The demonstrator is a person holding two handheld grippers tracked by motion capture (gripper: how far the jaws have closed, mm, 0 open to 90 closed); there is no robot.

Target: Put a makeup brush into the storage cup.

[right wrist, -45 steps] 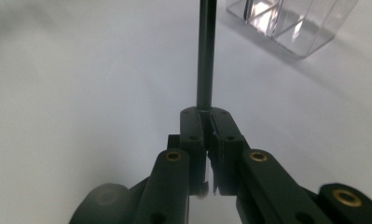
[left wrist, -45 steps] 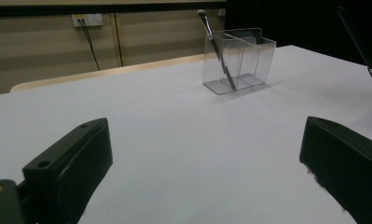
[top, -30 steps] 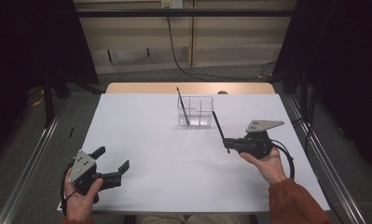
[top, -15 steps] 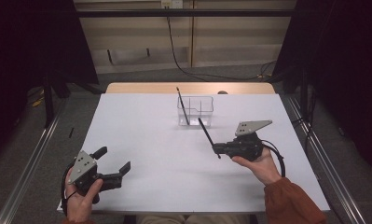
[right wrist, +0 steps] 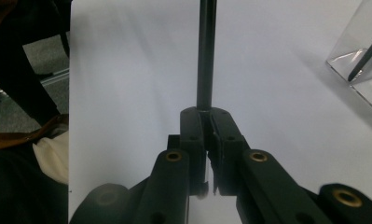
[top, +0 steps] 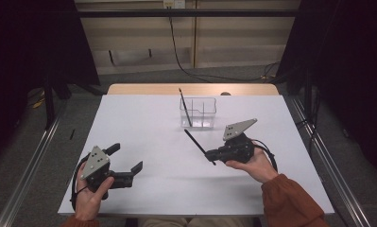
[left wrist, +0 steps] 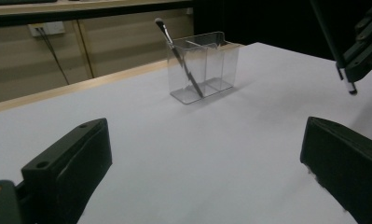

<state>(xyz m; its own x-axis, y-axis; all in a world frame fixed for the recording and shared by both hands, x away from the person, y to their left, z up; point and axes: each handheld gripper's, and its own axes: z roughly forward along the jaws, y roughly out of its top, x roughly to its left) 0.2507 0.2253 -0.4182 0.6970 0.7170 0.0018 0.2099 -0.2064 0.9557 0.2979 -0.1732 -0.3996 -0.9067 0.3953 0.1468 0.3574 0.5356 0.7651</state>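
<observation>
one thin black brush (top: 185, 107) already stands in the clear plastic organiser (top: 198, 113) beyond the right gripper (top: 209, 155), which clamps a second long black brush (top: 196, 144) not yet delivered, while the left gripper (top: 129, 160) gapes wide.

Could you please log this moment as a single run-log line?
right gripper: shut on black brush, lifted | left gripper: open, idle | clear organizer: one brush leaning inside
</observation>
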